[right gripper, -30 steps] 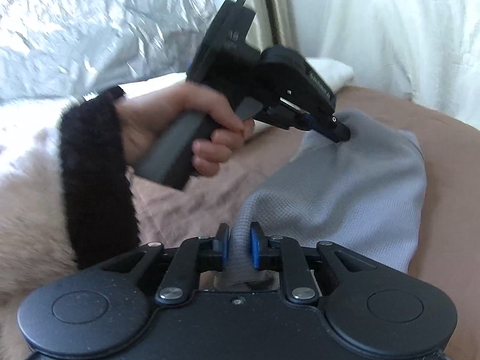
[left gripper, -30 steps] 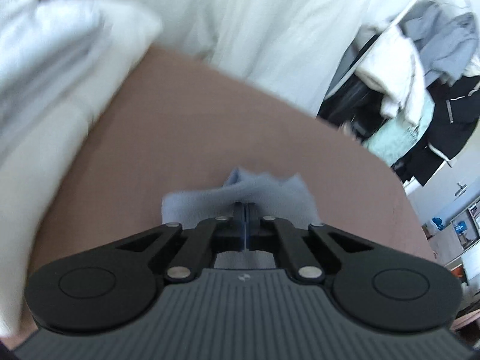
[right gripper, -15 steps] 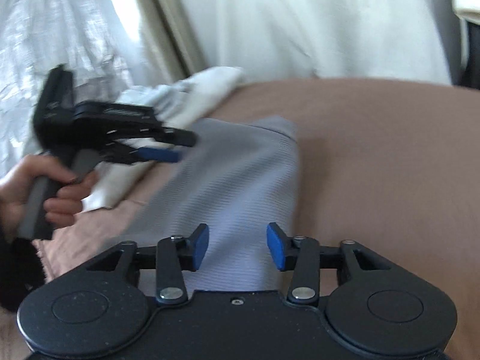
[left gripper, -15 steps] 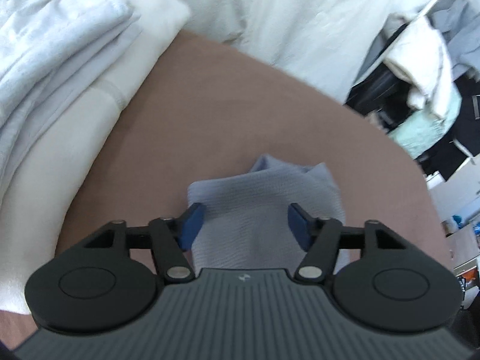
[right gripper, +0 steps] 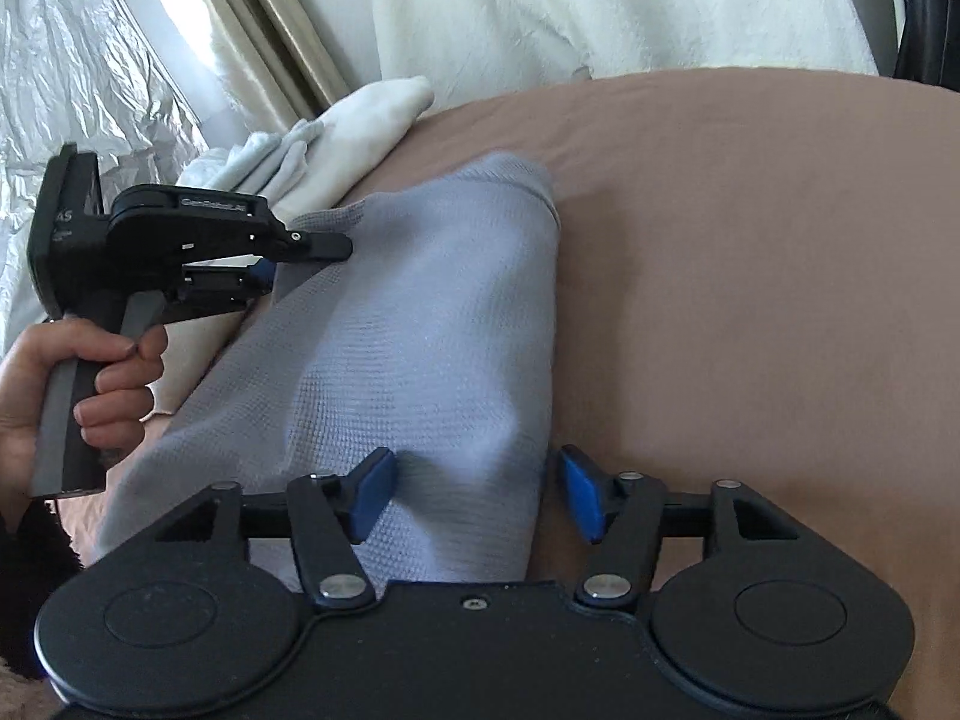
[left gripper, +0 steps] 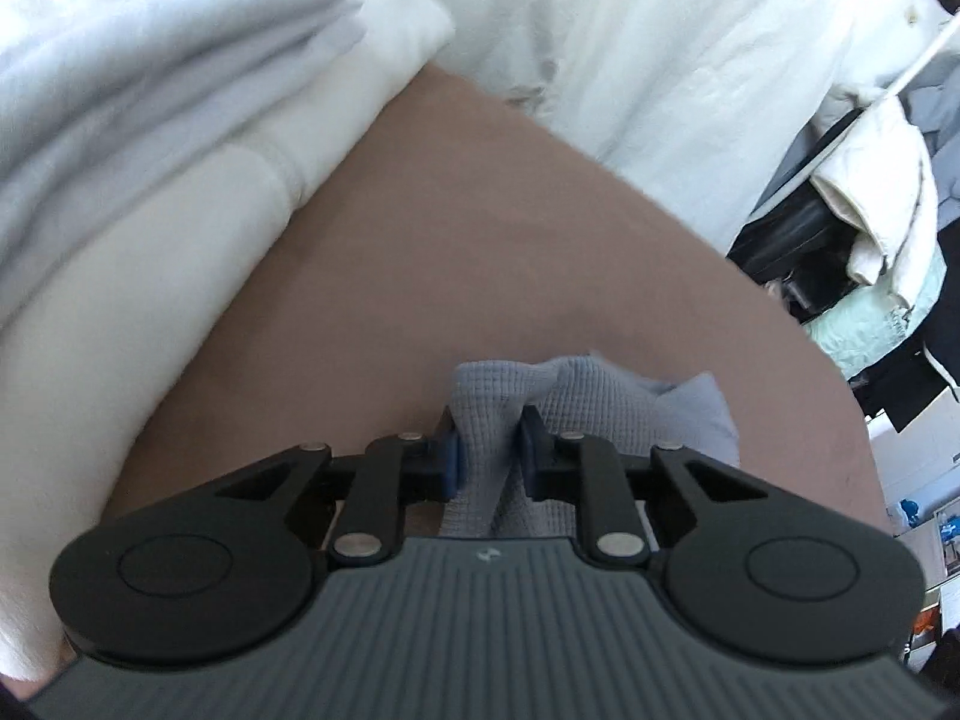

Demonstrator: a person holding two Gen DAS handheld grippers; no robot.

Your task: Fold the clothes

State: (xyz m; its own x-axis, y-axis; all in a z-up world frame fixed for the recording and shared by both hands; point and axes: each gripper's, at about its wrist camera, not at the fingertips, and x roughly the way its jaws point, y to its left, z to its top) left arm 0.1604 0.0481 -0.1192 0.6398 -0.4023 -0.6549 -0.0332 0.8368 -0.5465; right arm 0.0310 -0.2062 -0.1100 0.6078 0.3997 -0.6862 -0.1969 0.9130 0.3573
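Across the brown bedsheet (right gripper: pixel 750 228) the grey waffle-knit garment (right gripper: pixel 432 330) lies folded lengthwise, beside the white folded linens (left gripper: pixel 150 138). A second ago both my tools pinched it. Now my right gripper (right gripper: pixel 474 495) is opening, pads clear of the cloth, while my left gripper (left gripper: pixel 486 450) is closing, pinching a bunched fold again for the next fold.

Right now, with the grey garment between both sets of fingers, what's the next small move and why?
Probably finish closing the left gripper on the bunched fold of the grey garment before lifting. Its fingers are closing with a ridge of cloth between them. The right gripper is opening, its fingers astride the garment's near end and not pinching it, so it holds nothing yet.
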